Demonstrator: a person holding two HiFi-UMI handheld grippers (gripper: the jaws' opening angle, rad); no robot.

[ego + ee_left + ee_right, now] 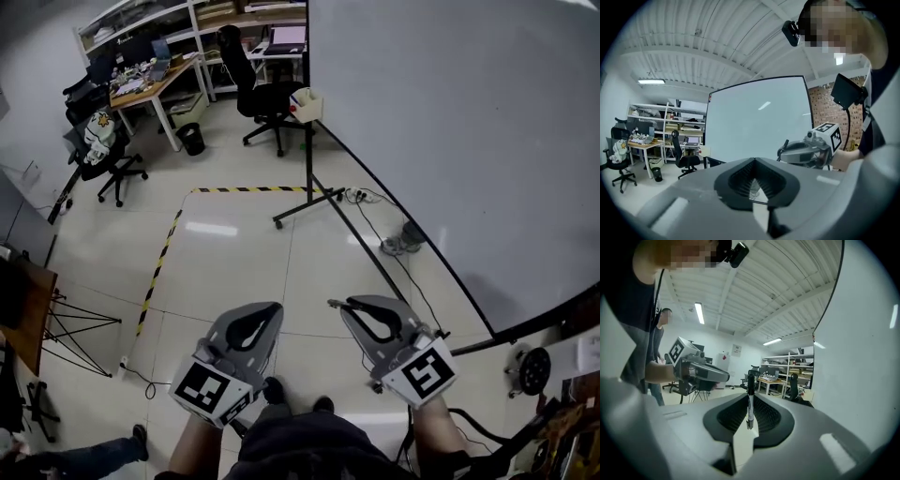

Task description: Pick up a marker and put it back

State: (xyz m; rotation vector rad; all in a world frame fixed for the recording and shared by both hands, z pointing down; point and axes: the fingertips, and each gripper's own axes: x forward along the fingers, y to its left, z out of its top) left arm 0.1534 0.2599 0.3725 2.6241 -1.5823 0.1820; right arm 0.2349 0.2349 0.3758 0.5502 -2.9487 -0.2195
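My right gripper [339, 303] is shut on a marker [750, 401] that stands upright between its jaws, black cap on top and white barrel below. In the head view only the marker's dark tip [331, 303] pokes out past the jaws. My left gripper [275, 306] hangs beside it over the floor, its jaws together with nothing between them. From the left gripper view the right gripper [806, 150] shows in front of the big whiteboard [757, 122]. That whiteboard [450, 141] fills the right side of the head view, close to my right hand.
The whiteboard's black stand [309, 202] and a cable with a power strip [356, 196] lie on the tiled floor ahead. Yellow-black tape [164, 248] marks the floor. Office chairs [267, 94], a desk [150, 84], shelves and a bin [191, 139] stand at the back. Someone's legs [84, 457] show at lower left.
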